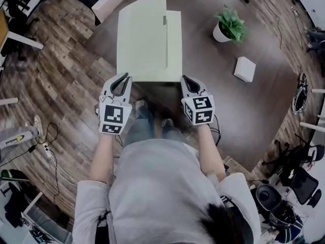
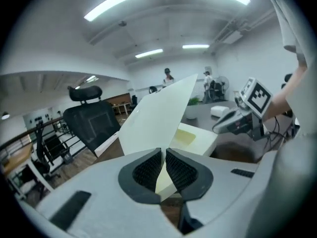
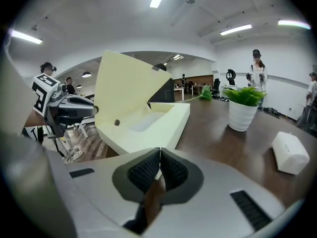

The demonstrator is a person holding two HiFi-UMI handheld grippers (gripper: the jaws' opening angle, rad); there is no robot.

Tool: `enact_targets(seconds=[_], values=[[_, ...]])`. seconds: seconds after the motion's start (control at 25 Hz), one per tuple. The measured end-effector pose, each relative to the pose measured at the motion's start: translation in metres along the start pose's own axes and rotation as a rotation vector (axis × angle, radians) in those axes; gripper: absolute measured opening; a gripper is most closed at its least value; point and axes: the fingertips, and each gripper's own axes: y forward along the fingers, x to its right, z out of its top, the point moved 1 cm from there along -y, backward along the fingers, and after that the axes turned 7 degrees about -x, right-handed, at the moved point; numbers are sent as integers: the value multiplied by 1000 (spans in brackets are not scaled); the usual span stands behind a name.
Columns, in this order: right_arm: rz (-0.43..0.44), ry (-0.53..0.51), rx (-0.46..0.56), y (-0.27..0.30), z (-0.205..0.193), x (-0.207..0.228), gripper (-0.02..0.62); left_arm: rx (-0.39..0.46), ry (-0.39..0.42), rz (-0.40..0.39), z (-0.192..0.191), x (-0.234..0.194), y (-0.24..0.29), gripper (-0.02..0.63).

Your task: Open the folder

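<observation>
A pale yellow folder (image 1: pixel 174 44) lies on the dark brown table (image 1: pixel 223 100), its cover (image 1: pixel 139 34) raised at an angle. My left gripper (image 1: pixel 122 78) is at the folder's near left corner. In the left gripper view the left gripper (image 2: pixel 163 155) is shut on the corner of the lifted cover (image 2: pixel 161 115). My right gripper (image 1: pixel 187 79) is at the near right corner. In its own view the right gripper (image 3: pixel 159 155) is shut on the near edge of the folder's base (image 3: pixel 143 128), with the cover (image 3: pixel 124 93) standing up on the left.
A potted plant (image 1: pixel 229 27) and a small white box (image 1: pixel 245 68) stand on the table to the right of the folder. A black office chair (image 2: pixel 91 120) is beyond the table's left side. The table's near edge runs just under both grippers. People stand far back.
</observation>
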Motion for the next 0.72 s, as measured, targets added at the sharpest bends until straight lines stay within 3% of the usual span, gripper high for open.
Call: enact_targets(seconds=[0.4, 0.72], values=[[-12, -14, -3, -1, 1, 0, 14, 79, -482, 147, -38, -61, -34, 14], [-12, -32, -15, 0, 1, -2, 14, 60, -654, 225, -72, -86, -36, 9]])
